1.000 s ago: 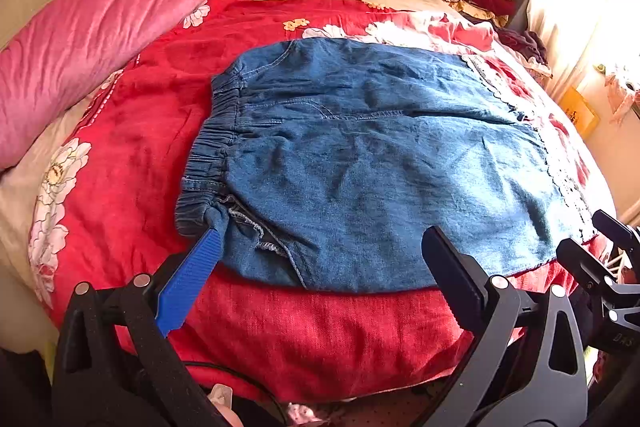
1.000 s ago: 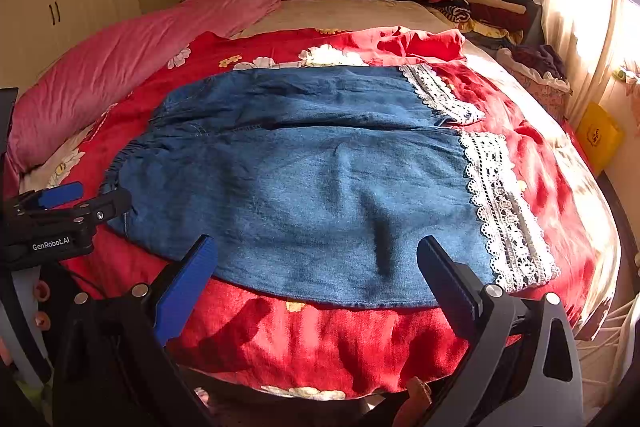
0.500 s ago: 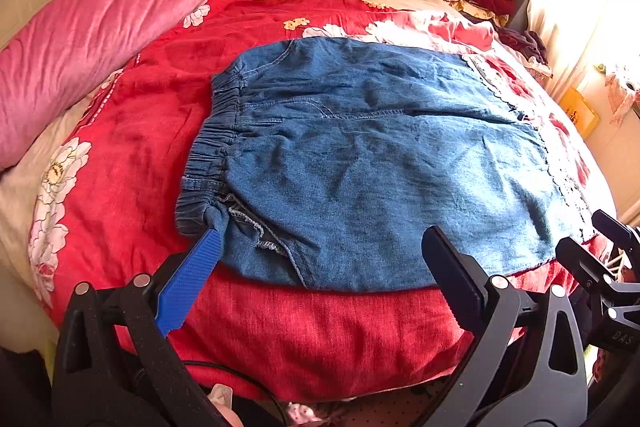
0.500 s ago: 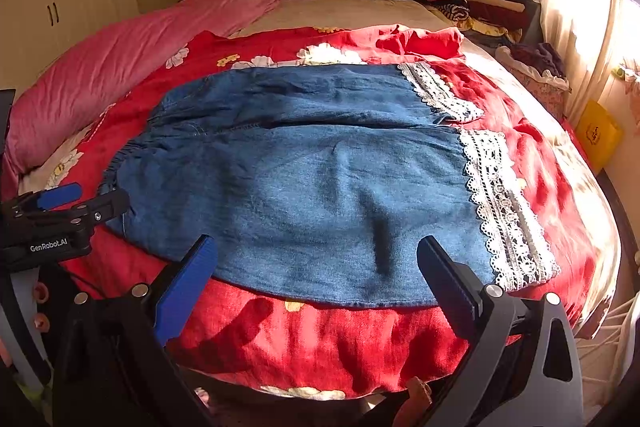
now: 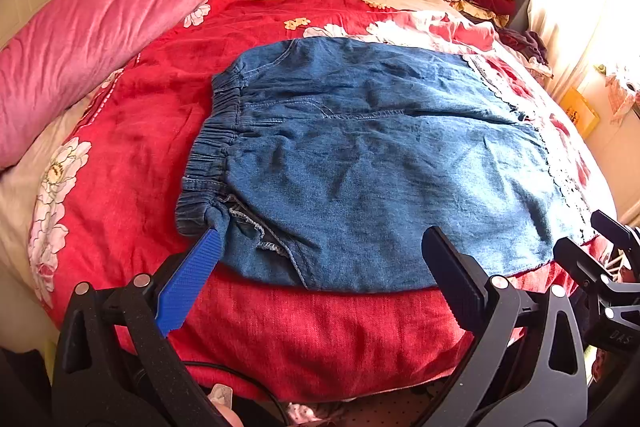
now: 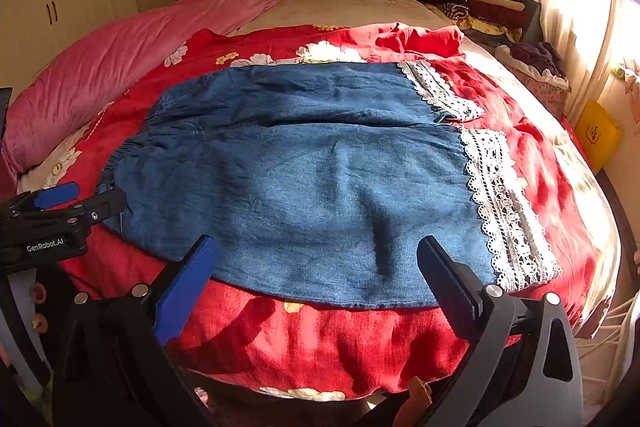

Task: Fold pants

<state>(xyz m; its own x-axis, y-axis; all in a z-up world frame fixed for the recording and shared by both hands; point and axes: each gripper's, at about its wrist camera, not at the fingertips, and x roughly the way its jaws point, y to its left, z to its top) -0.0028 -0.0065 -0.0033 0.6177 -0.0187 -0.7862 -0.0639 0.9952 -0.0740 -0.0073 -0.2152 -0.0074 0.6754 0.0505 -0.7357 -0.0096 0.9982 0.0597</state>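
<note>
Lying beyond spread fingers [image 6: 188,283]: pants [image 6: 320,187]

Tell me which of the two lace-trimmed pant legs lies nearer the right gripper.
The front leg, its lace hem beside the right gripper; the other leg lies farther up the bed.

Blue denim pants w/ white lace-trimmed hems [image 6: 312,187] [image 5: 380,163] lie flat, unfolded, on a red floral bedspread [image 6: 320,339]. Elastic gathered waistband at 9 o'clock, lace hems at 3 o'clock. Legs side by side, one toward 12, other toward 6. Fabric lightly wrinkled.
</note>
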